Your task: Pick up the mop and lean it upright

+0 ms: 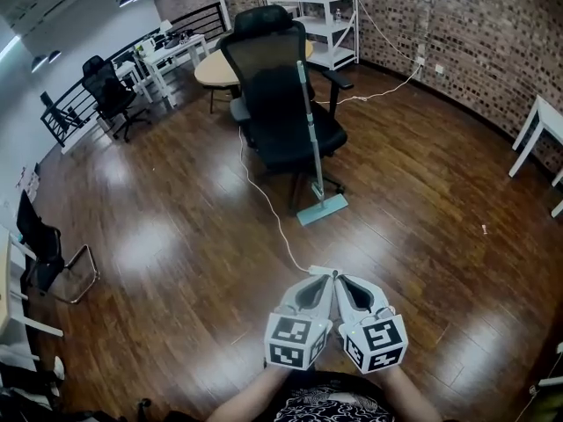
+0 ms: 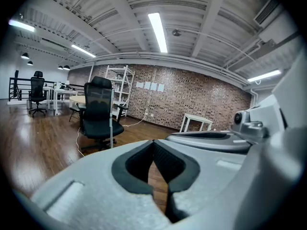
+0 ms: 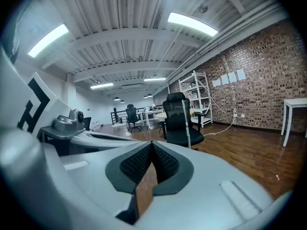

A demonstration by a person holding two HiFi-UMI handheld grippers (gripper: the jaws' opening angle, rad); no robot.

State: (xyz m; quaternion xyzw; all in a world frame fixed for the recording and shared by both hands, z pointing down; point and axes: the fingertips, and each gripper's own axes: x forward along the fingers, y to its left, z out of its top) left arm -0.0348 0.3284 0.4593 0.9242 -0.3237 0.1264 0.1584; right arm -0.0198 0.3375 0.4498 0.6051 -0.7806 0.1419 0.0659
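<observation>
And here we are, mid-frame in the head view: the mop (image 1: 310, 139) stands nearly upright, its pale shaft resting against the black office chair (image 1: 280, 104) in the upper centre, and its flat teal mop head (image 1: 322, 208) is down on the wooden floor (image 1: 158, 236) just in front of the chair's base. Judging by that, the lean looks done.

At the bottom centre, the left gripper (image 1: 326, 276) and right gripper (image 1: 339, 278) sit side by side close to the body, well apart from the mop. Each gripper view shows the jaws pressed together with nothing between them.

How would it handle? We reckon light and stiff: a long, thin pole with most of its weight low in the head. The shaft looks smooth, so probably slippery under the pads. The head seems hinged to the pole and may flop when lifted. We'd take it on the shaft around the middle, clamped square across. One worry: the chair probably rolls or swivels, so a nudge could send the pole sliding.
</observation>
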